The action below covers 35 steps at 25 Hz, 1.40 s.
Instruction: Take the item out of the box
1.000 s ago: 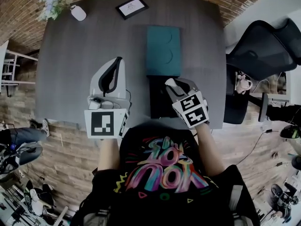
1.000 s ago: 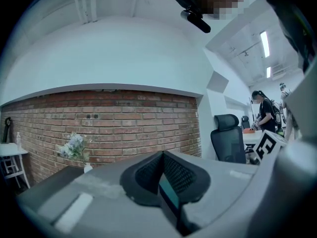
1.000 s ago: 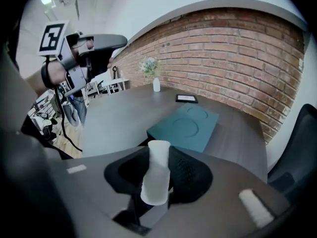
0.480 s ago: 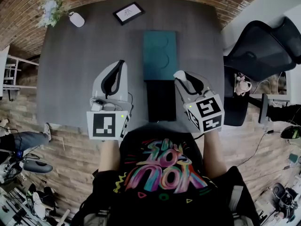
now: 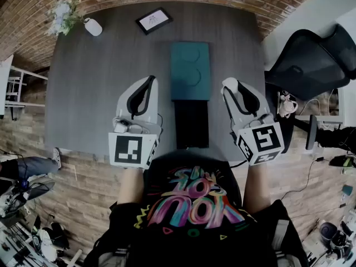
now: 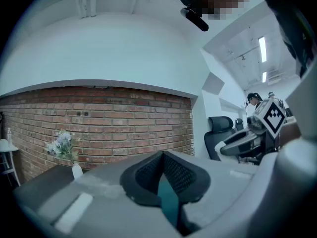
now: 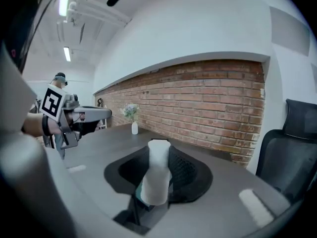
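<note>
**A:** Quick rundown pls, near to far?

**B:** Got white item (image 7: 155,178) clamped in right claw (image 7: 158,150), up out of the box, over tabletop (image 5: 94,93) just right of black box (image 5: 176,124). Got left claw (image 6: 163,153) pinched closed on nothing, parked left of box. Then teal lid (image 5: 191,71) flat right behind box, and frame (image 5: 154,20) + vase (image 5: 93,26) way back by the brick wall.

**A:** Anything likely to go wrong?

**B:** Prob a slip, imo. Looks smooth + round, so could slide or pivot between pads if swung fast or squeezed less. Would land on box rim or tabletop edge.

**A:** Orientation?

**B:** Lying lengthwise along the claw's own line. Pokes past the tips, aimed away from body, toward the wall.
</note>
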Tool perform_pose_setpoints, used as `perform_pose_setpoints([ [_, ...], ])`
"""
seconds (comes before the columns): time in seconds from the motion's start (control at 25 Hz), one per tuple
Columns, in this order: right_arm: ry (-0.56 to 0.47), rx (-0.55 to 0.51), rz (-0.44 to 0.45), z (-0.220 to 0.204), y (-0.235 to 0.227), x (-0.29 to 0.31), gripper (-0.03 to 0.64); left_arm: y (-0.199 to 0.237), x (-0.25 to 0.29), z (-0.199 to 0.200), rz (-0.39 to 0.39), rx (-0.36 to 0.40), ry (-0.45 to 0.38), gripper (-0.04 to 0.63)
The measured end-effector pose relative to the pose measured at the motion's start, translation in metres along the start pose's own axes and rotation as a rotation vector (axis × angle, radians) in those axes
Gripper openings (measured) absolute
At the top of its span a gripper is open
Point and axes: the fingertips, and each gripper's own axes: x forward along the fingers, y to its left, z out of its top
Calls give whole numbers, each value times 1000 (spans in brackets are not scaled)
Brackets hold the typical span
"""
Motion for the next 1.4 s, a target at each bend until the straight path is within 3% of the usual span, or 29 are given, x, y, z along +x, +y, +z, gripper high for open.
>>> perform_pose_setpoints([
  [0.48,-243,29,-53,39,-18,-35,123,-20,4,-3,-45,-60,15,2],
  [1.4,-267,28,-64,34,-18,-38,123,-18,3,-4,-44,-57,4,2],
])
